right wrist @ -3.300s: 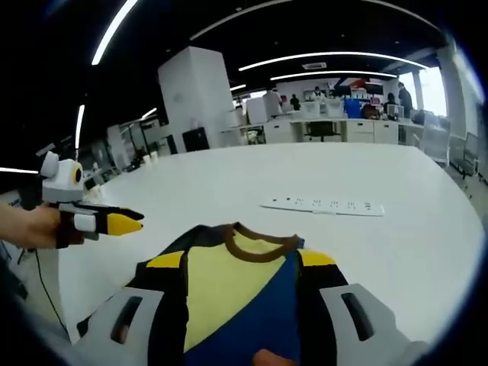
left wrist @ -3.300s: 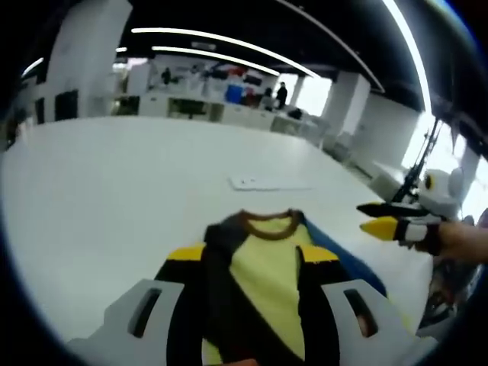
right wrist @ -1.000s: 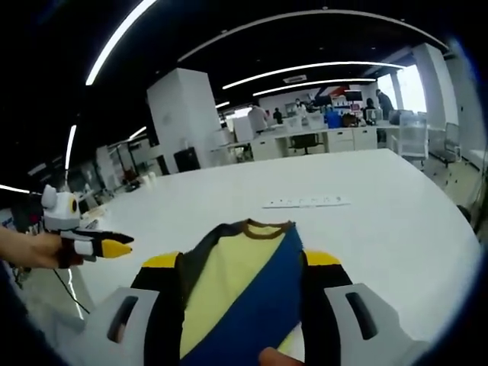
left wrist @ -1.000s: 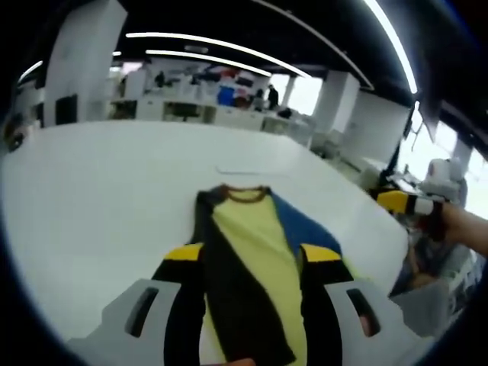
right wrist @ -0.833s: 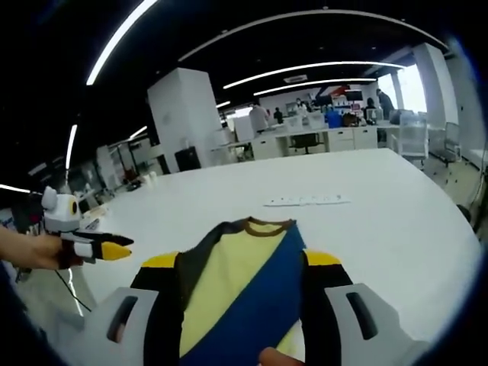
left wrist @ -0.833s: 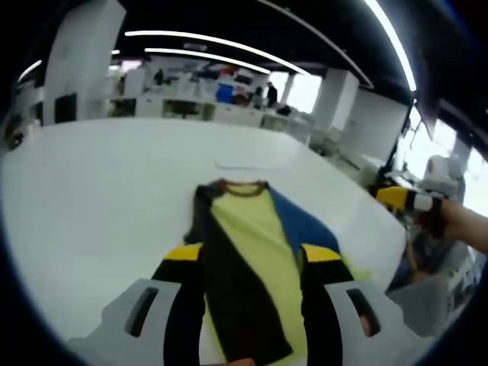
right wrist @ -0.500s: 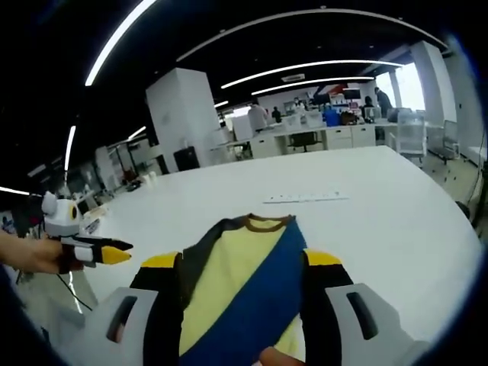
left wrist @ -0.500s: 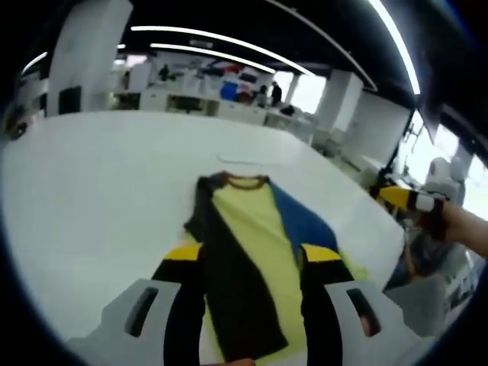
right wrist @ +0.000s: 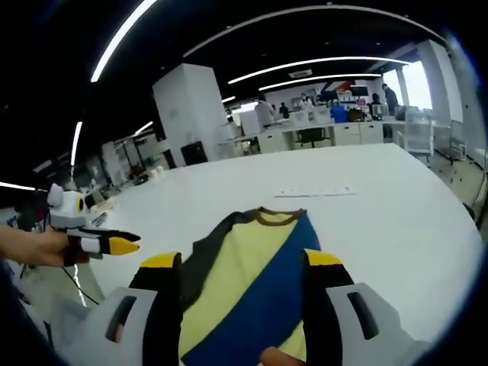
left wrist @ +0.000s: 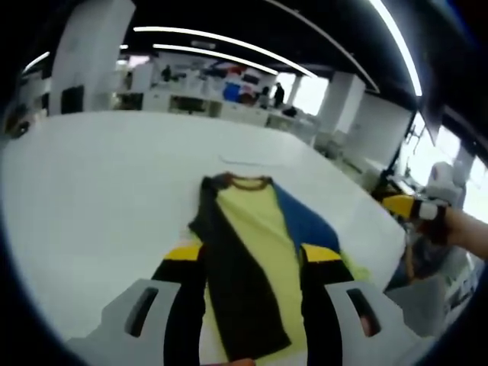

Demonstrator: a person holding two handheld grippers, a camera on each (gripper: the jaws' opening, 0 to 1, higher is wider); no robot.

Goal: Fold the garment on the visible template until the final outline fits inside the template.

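A garment (left wrist: 255, 252) lies flat on the white table (left wrist: 99, 183), with a yellow middle, a dark brown side, a blue side and a brown collar (left wrist: 238, 181). My left gripper (left wrist: 252, 255) hovers over its near end with its jaws wide apart and nothing held. The right gripper (left wrist: 402, 204) comes in from the right, held in a hand. In the right gripper view the same garment (right wrist: 248, 274) stretches away to its collar (right wrist: 276, 216). My right gripper (right wrist: 242, 261) stands open above it. The left gripper (right wrist: 114, 245) shows at the left, off the cloth.
A flat white power strip (left wrist: 244, 162) lies on the table beyond the collar, also seen as the strip (right wrist: 316, 191). Desks, chairs and people stand far behind. The table edge (right wrist: 465, 221) curves off to the right.
Both views have shifted slightly with the hands. The garment lies as before, and both grippers stay open above it.
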